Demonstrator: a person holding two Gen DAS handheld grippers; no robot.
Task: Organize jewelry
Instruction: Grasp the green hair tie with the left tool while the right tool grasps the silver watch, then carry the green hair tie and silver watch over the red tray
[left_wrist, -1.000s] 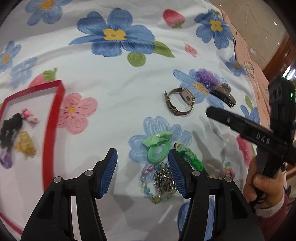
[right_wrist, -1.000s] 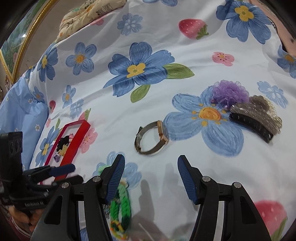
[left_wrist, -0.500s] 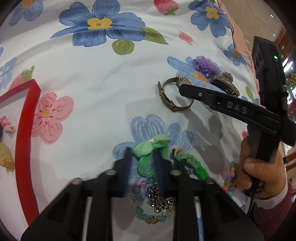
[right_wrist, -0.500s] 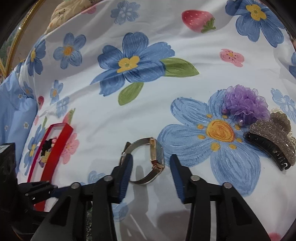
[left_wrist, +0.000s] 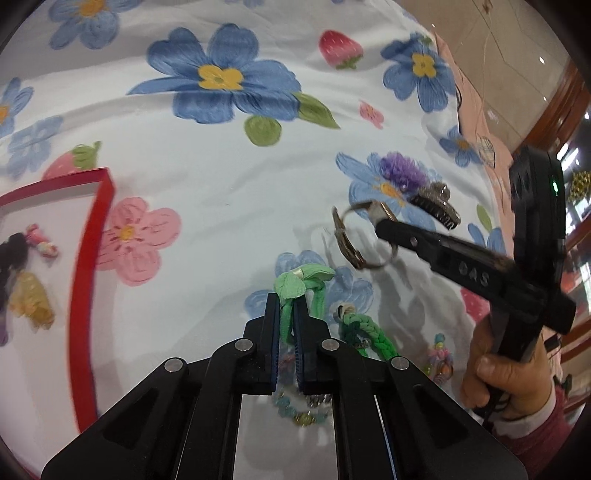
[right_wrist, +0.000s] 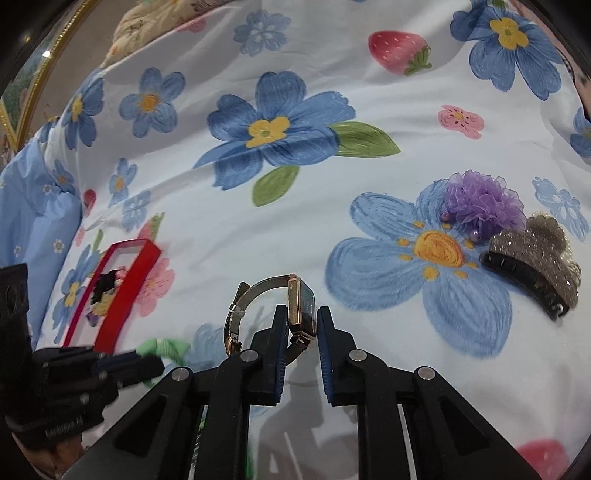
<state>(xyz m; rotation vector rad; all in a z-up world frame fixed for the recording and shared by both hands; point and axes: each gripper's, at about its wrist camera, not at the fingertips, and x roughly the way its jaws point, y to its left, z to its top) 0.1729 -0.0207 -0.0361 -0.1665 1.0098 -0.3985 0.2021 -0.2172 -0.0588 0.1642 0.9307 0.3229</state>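
Note:
My left gripper (left_wrist: 286, 315) is shut on a light green fabric hair tie (left_wrist: 301, 282) and holds it just above the floral sheet. My right gripper (right_wrist: 301, 325) is shut on the face of a rose-gold wristwatch (right_wrist: 301, 306) with a metal mesh band, lifted off the sheet; the watch also shows in the left wrist view (left_wrist: 364, 236). A red-rimmed tray (left_wrist: 90, 266) lies at the left with several hair pieces in it; it shows in the right wrist view (right_wrist: 122, 295) too.
A purple fabric flower (right_wrist: 484, 201) and a glittery black claw clip (right_wrist: 532, 266) lie at the right. A green braided bracelet (left_wrist: 364, 334), a beaded bracelet (left_wrist: 299, 411) and a small charm (left_wrist: 439, 360) lie near my left gripper.
Both grippers closed from open. The left one took hold of the green hair tie. The right one closed on the watch and lifted it.

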